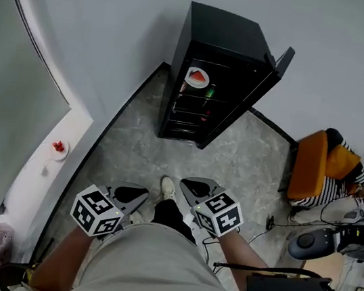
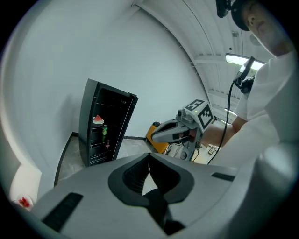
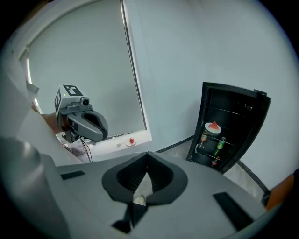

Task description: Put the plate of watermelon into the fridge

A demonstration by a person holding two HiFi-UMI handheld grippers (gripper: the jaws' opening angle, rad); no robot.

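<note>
Head view: right gripper [image 1: 190,186] forward, nose-down

Orange chair [image 1: 309,165], white ledge [image 1: 33,183]

Even, cool-white light lay soft on the wall [image 1: 106,20], with few hard shadows; a ceiling light [image 2: 237,58] glared at upper right in the left gripper view. The fridge [image 1: 210,77] interior read near-black. Both gripper views bowed strongly toward black, vignetted corners; head view was sharp, mildly curved.
</note>
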